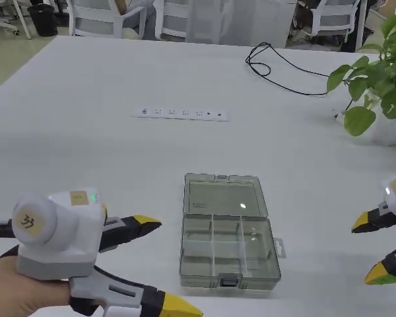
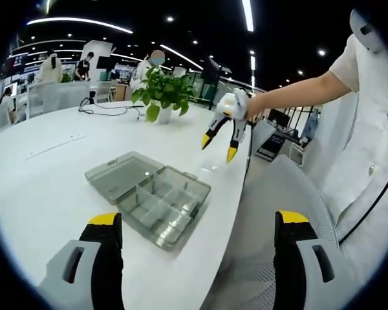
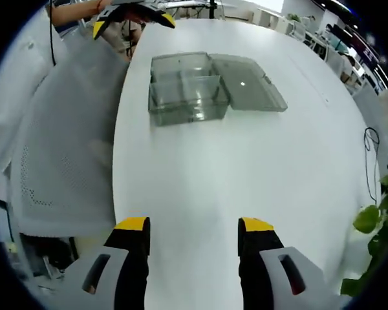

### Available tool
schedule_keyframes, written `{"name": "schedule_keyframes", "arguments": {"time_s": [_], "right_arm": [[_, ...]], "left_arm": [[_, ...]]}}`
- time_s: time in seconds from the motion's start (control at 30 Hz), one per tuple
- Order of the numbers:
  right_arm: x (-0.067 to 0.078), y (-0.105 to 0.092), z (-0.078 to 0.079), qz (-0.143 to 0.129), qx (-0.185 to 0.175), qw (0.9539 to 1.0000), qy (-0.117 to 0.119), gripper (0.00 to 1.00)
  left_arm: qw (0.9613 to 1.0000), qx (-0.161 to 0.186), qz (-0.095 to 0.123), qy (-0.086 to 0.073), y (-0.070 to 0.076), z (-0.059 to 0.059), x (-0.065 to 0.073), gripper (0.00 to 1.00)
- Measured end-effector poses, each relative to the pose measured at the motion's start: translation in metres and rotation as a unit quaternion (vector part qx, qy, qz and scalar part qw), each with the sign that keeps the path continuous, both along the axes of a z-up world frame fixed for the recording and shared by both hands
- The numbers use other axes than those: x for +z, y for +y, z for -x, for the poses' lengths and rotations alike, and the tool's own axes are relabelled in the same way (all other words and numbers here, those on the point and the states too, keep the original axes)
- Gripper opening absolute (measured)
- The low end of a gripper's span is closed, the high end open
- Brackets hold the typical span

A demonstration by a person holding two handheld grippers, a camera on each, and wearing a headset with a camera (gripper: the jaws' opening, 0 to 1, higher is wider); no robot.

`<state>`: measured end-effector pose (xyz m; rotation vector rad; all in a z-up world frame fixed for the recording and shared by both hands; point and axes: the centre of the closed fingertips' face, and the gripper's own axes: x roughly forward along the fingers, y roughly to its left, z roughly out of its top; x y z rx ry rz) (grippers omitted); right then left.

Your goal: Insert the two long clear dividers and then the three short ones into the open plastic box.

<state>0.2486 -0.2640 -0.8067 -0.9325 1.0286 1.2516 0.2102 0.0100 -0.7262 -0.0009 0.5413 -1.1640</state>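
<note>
My left tool lower left of head view, jaws spread wide, nothing in it. Plastic box lower centre on white table, lid laid flat above it, clear dividers standing inside. Right tool at right edge, released too, empty.

White left tool, yellow-tipped black jaws

Left gripper jaws wide apart, right gripper likewise parted (both empty), held well apart
</note>
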Motion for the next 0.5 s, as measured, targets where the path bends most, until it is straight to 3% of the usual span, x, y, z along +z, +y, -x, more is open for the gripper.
{"name": "schedule_keyframes", "arguments": {"time_s": [0.23, 0.5], "right_arm": [[-0.023, -0.003, 0.000, 0.034, 0.033, 0.9989, 0.005, 0.55], [-0.040, -0.007, -0.002, 0.056, 0.057, 0.9968, 0.009, 0.53]], "left_arm": [[1.0000, 0.000, -0.002, 0.002, 0.001, 0.001, -0.001, 1.00], [1.0000, 0.004, -0.001, 0.003, 0.002, 0.001, 0.000, 1.00]]}}
